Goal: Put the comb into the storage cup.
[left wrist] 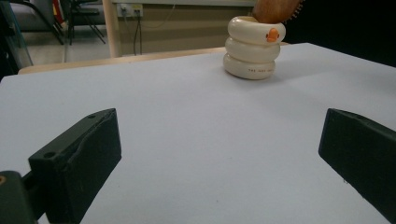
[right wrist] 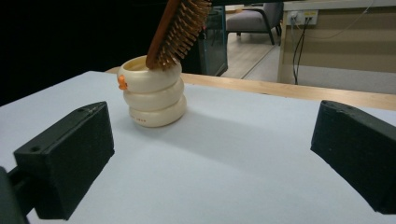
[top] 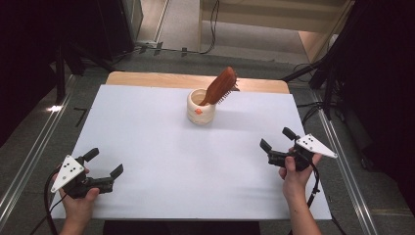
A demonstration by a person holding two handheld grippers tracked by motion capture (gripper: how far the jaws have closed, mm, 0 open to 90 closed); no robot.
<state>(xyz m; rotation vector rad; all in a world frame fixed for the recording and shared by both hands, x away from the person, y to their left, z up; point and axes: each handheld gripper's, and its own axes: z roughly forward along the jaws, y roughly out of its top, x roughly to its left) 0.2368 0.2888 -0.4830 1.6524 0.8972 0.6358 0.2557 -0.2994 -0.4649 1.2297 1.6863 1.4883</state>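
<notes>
A cream ribbed cup (top: 201, 108) with a small orange knob stands upright at the back middle of the white table. A brown wooden hairbrush (top: 220, 86) leans out of it, bristle head up and tilted to the right. The cup (left wrist: 251, 49) and the brush's lower end (left wrist: 275, 9) appear in the left gripper view; the cup (right wrist: 152, 98) and bristles (right wrist: 180, 30) appear in the right gripper view. My left gripper (top: 104, 163) rests open near the front left edge, holding nothing. My right gripper (top: 277, 138) is open at the right side, also holding nothing. Both are far from the cup.
The white sheet (top: 161, 156) covers a wooden table (top: 147, 79) whose far edge shows bare. Dark stands and cables (top: 313, 73) surround the table on the floor. A wide bare stretch of sheet lies between the grippers and the cup.
</notes>
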